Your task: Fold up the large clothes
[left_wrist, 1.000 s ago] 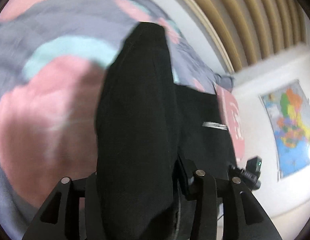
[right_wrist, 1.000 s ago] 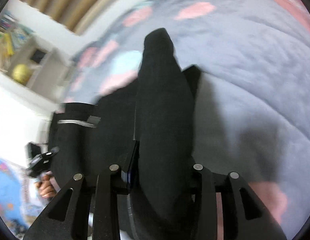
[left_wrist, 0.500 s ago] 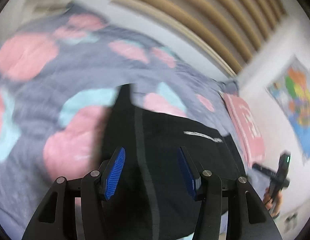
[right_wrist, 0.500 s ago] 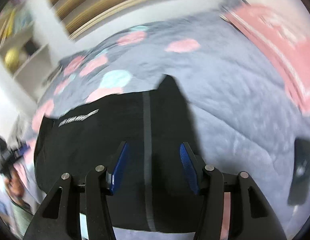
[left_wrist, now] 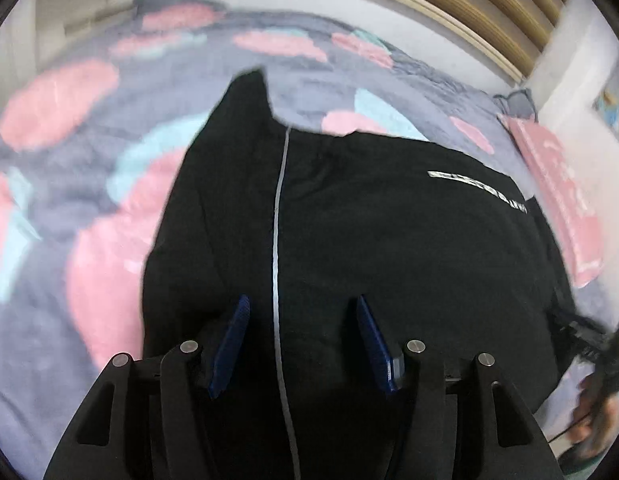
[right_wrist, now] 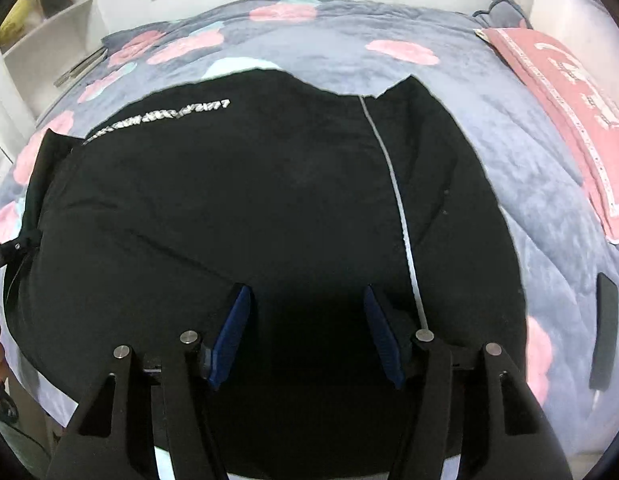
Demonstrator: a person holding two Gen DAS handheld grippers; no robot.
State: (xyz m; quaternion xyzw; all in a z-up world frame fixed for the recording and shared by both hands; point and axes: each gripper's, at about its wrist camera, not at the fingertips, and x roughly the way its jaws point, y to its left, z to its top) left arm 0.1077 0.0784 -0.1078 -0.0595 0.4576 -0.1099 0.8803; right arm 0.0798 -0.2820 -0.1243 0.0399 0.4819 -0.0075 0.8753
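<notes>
Your left gripper (left_wrist: 301, 340) and right gripper (right_wrist: 305, 332) both hover spread wide, holding nothing. The large black garment with a thin silver stripe (right_wrist: 237, 200) lies folded on the grey quilt with pink and teal blotches (right_wrist: 489, 120), near edge. Risk: 1 pad could snag a single layer on the next pinch, dragging the stack askew.

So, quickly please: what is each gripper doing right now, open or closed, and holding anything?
Left gripper: open, holding nothing, above the black garment.
Right gripper: open, holding nothing, above the same garment.
</notes>
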